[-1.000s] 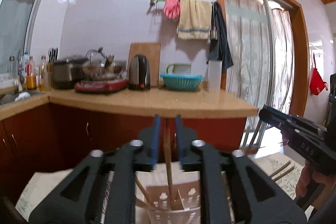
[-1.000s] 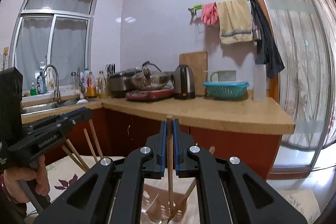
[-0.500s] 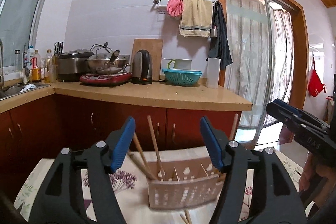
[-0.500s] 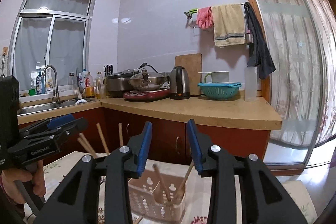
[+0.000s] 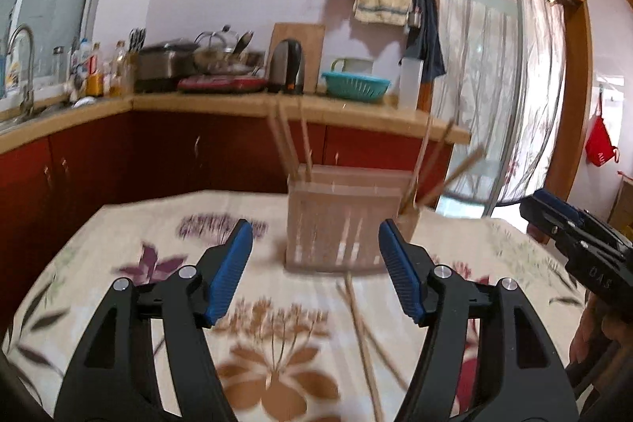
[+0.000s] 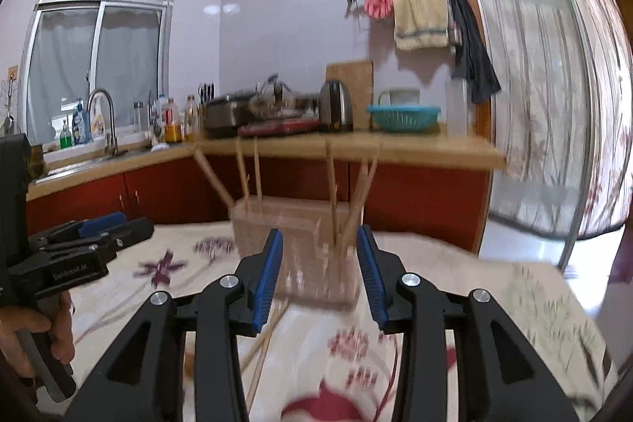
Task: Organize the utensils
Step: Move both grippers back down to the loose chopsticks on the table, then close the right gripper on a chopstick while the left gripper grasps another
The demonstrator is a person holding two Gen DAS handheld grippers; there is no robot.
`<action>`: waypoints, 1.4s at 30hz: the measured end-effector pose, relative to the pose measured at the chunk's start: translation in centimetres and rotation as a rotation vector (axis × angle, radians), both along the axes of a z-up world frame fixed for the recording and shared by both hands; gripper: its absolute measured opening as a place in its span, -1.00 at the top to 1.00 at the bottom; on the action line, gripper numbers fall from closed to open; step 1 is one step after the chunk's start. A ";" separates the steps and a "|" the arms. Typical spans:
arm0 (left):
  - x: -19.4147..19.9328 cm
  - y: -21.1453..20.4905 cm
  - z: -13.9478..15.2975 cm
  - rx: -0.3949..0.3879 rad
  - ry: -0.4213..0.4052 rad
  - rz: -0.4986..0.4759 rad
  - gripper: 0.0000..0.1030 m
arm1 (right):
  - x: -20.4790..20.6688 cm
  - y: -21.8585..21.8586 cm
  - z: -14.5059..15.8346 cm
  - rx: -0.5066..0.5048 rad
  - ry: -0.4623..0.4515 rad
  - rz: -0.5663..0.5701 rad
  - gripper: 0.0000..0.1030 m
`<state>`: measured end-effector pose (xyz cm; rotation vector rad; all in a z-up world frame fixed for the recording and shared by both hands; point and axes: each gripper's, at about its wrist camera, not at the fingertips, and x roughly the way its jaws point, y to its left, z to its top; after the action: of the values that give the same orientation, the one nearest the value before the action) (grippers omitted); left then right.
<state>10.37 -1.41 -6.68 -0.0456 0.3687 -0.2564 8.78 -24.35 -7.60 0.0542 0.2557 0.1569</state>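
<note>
While both pictures are smeared by motion, the main things read clearly enough. On the floral tablecloth [image 5: 130,224] stands a pale slotted utensil holder [image 5: 340,228], a box whose long side runs across the left wrist view, set toward the far edge of the table. Wooden chopsticks in the holder [image 5: 290,141] stand with their long axes near upright: one group at its left end leans slightly left, another at its right end fans out up and to the right. In the right wrist view the same sticks rise from both ends of the box [image 6: 294,252], one at the far left tilted strongly leftward. A few loose chopsticks [image 5: 362,335] lie flat on the cloth in front of the holder, their long axes running roughly from the box toward the cameras; how many, the blur does not let me tell.

The left gripper [image 5: 314,263] has just been opening; its blue pads stand well apart, nothing between them. The right gripper [image 6: 318,263] has also just been opening, to a narrower gap, and grips nothing. A hand [image 6: 27,335] holds the left tool at that view's left edge.

Bare cloth lies left of the holder and before it. Behind the table runs a counter [image 5: 221,105] over red cabinets.
</note>
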 end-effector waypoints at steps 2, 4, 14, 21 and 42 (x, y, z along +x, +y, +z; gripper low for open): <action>-1.4 0.2 -1.5 0.004 0.022 0.015 -0.26 | -0.8 -0.1 -1.6 0.008 0.029 -0.005 0.23; -2.4 0.4 -2.7 0.003 0.041 0.022 -0.26 | -1.5 -0.2 -3.0 0.010 0.053 -0.012 0.23; -5.5 -0.1 -8.1 0.009 0.130 0.026 -0.25 | -3.6 -0.7 -8.2 0.008 0.137 -0.026 0.24; -6.3 -1.5 -10.8 0.025 0.176 0.008 -0.21 | -4.8 -1.3 -10.0 -0.001 0.158 -0.036 0.24; -5.2 -4.6 -14.5 0.089 0.268 -0.044 0.67 | -4.5 -1.7 -11.4 0.025 0.193 -0.030 0.24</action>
<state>5.13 -6.04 -21.23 0.0160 0.6481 -0.2780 4.29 -26.02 -19.01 0.0983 0.4457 0.1255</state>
